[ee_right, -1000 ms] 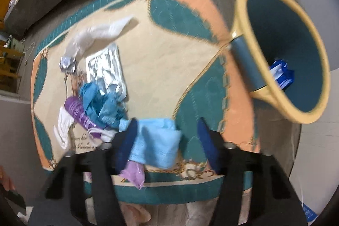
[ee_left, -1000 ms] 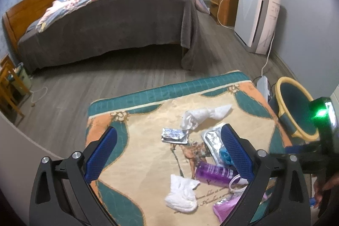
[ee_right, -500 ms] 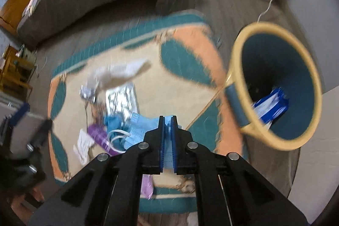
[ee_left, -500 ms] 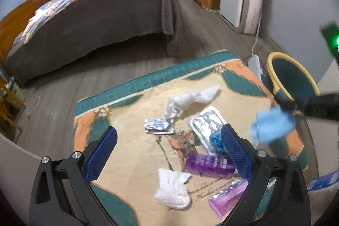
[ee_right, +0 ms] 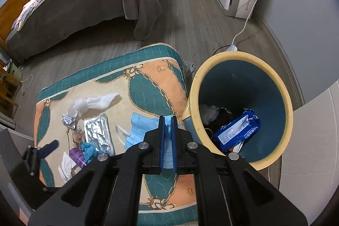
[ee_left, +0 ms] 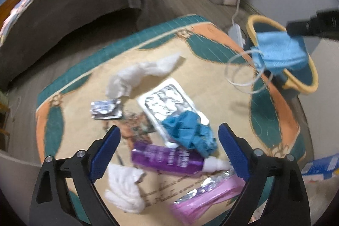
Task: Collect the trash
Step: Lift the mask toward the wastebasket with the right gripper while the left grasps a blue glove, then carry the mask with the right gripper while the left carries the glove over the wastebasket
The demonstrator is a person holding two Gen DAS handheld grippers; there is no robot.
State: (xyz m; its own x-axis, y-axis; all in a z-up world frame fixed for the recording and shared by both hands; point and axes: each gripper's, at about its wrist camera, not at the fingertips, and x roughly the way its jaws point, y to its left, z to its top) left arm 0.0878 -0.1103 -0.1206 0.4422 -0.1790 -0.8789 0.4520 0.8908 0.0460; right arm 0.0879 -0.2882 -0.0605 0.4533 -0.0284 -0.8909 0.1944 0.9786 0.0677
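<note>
In the left wrist view, the left gripper [ee_left: 169, 149] hangs with its jaws spread wide and nothing between them, above a patterned mat [ee_left: 214, 50] strewn with trash. Taking the purple tube [ee_left: 167, 159] as landmark: a crumpled teal glove [ee_left: 190, 132] lies just beyond it, touching a silver foil pack [ee_left: 163, 99]; a white tissue wad [ee_left: 125, 187] sits on its near left, a pink wrapper [ee_left: 209, 194] on its near right, a small foil packet [ee_left: 106, 108] and a long white tissue [ee_left: 144, 75] farther off. Well to the tube's far right, the right gripper [ee_left: 292, 32] holds a blue face mask [ee_left: 279, 52] in the air at the yellow-rimmed bin [ee_left: 313, 79], ear loops dangling. In the right wrist view, the right gripper [ee_right: 168, 130] has its jaws clamped shut on the face mask [ee_right: 139, 128], which hangs beside the bin [ee_right: 235, 56], over the mat [ee_right: 148, 88]. Inside the bin lie a blue packet [ee_right: 237, 132] and a crumpled white scrap [ee_right: 208, 112]. The purple tube [ee_right: 77, 157] lies far to the bin's left.
</note>
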